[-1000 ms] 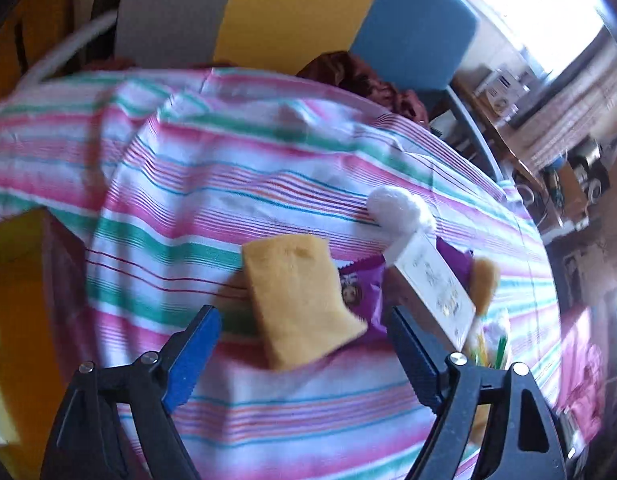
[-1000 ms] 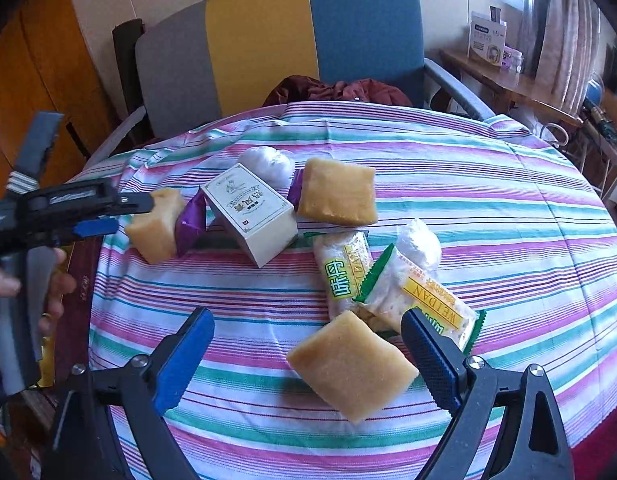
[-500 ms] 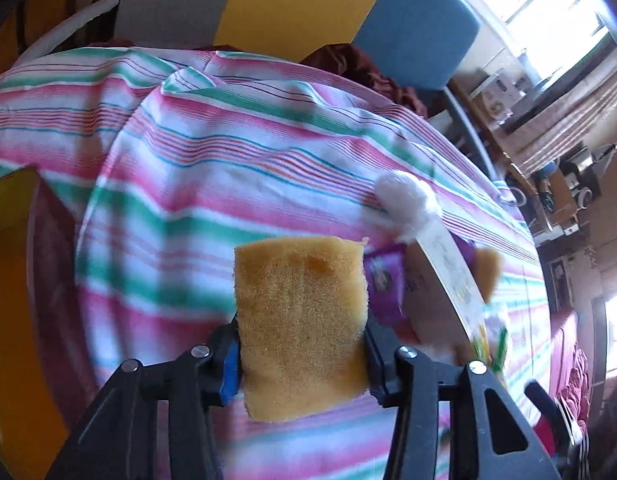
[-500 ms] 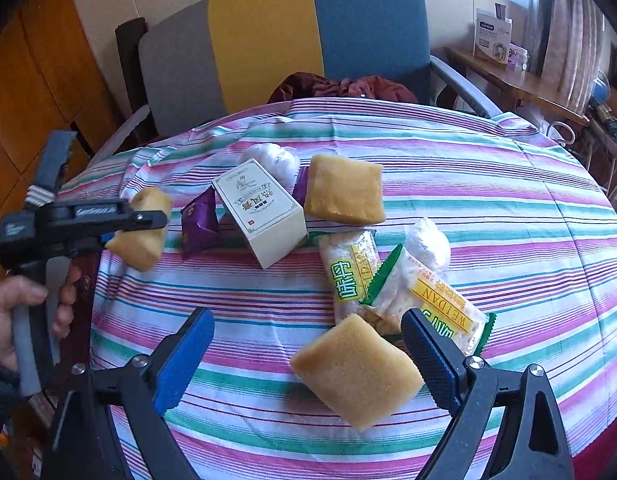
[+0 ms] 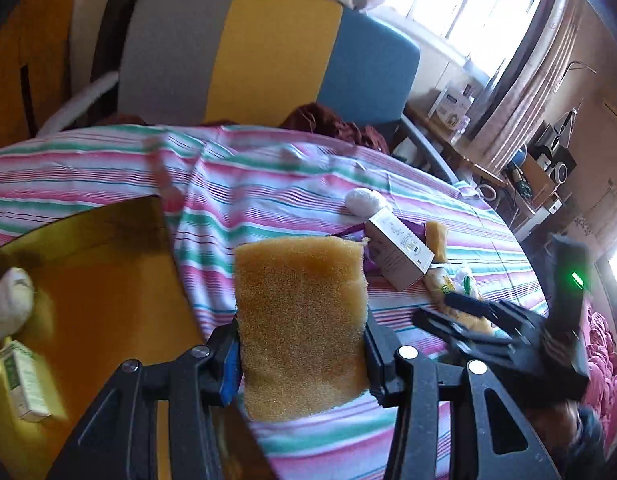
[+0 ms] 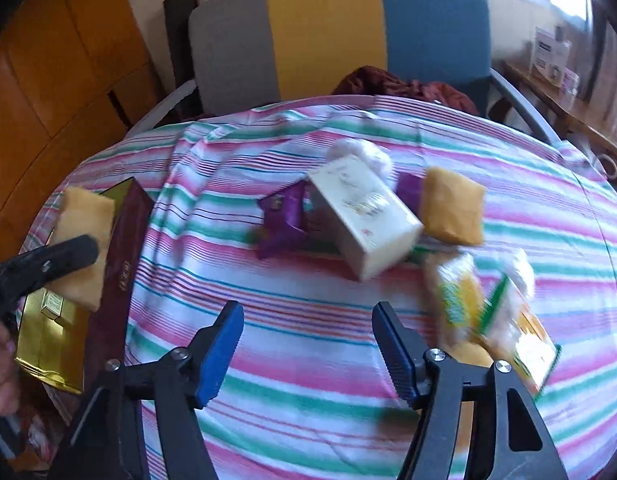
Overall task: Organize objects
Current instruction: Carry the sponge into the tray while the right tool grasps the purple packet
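Yellow sponge pinched upright in the left claw, both pads pressed into its sides, lifted clear of the striped cloth and held at the edge of a gold-lined box; seen from the right wrist view as a yellow block hanging over that box's dark red wall. Inside the box: a white wrapped bundle and a small green-and-white carton. Right claw spread, nothing between its blue pads, jaws just narrowed, hovering above bare striped cloth. Farther out on the surface, a loose cluster: white carton lying tilted, purple wrapper just left of it, white round packet behind, second yellow sponge touching the carton's right end, and blurred yellow-green snack bags near the right claw. Behind the surface, a grey, yellow and blue chair.
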Tool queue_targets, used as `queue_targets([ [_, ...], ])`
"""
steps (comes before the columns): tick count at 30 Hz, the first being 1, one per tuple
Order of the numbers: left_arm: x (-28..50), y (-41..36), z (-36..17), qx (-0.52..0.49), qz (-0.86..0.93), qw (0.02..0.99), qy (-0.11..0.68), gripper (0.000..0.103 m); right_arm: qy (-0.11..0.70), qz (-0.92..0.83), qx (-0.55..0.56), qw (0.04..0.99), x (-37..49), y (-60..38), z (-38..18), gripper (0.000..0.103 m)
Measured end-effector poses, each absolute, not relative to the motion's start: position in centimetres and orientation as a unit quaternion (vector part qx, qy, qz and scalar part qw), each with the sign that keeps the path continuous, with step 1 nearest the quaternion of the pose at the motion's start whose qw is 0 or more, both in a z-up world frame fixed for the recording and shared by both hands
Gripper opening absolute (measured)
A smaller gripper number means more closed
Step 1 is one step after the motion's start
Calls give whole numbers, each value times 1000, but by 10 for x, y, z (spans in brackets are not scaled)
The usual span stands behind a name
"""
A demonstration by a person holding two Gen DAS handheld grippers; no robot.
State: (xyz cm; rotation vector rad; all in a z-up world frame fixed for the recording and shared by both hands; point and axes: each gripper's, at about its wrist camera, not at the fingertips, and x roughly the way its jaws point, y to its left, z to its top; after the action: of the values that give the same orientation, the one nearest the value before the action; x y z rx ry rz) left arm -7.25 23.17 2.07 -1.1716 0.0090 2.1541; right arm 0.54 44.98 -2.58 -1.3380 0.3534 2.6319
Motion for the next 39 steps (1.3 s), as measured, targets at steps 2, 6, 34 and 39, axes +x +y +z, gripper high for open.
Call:
queue_targets([
  [2,-70,219,24,-445,831,334,0,49,106,883,-449,83,-13,443,-27,66],
  [6,-64,186,29,-434,841,321,-8,49,100,877,-461,92,-51,440,-38,66],
  [34,-31,-46,1,-455,880,97,-95,48,173,849,-492,82,7,421,-75,34],
  [39,-32,-25,-8,-464,875,118,-73,49,165,854,-486,86,24,412,-76,34],
])
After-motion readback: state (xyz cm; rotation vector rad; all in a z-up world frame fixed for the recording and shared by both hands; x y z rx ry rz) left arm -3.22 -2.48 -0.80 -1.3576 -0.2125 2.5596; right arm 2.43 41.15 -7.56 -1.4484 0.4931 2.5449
